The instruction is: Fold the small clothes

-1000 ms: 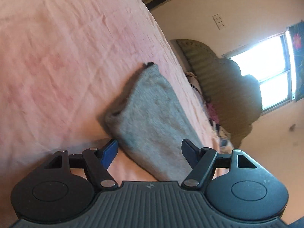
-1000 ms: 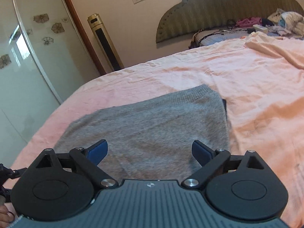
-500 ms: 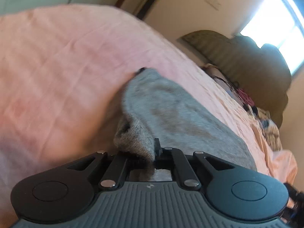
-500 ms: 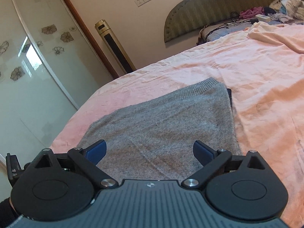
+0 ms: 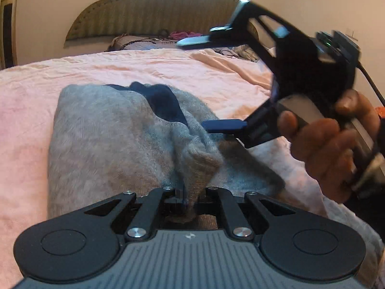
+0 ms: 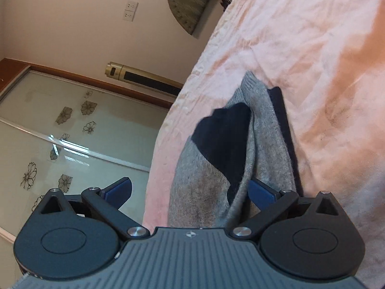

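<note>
Grey sweater lies lengthwise toward headboard — left gripper pinches it; right gripper fingers spread.

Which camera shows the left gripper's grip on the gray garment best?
The left wrist view: the left gripper is shut on a pinched peak of the gray garment. The right wrist view shows the garment but not that gripper.

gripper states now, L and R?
Left tool: closed, pinching a corner of the grey garment.
Right tool: open, holding nothing.
</note>
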Action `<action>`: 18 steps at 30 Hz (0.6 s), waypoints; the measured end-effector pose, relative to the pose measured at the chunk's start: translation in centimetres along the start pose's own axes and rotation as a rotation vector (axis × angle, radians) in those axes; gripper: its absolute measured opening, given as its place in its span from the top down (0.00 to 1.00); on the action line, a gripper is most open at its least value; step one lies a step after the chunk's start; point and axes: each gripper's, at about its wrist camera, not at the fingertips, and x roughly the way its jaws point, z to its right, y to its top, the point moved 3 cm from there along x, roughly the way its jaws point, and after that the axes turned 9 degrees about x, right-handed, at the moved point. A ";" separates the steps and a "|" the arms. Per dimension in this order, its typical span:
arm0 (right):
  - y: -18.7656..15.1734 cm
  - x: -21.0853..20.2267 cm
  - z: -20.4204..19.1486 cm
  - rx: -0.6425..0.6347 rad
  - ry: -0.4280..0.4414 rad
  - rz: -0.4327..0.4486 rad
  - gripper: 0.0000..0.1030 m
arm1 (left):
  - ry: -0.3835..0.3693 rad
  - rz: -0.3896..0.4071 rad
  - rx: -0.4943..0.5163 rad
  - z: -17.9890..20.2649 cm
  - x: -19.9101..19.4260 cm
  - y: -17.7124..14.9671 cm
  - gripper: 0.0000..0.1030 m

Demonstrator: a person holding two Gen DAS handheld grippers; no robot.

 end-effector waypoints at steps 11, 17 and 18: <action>2.4 5.1 -0.7 -0.112 -0.166 -0.079 0.15 | -0.069 0.003 0.015 1.1 -0.5 0.3 0.95; 3.4 4.9 -2.3 -0.349 -0.317 -0.052 0.86 | -0.141 0.028 0.049 3.1 -0.5 1.3 0.95; 3.4 3.9 -2.9 -0.381 -0.314 -0.026 0.86 | -0.158 0.024 0.059 3.7 -0.3 1.3 0.95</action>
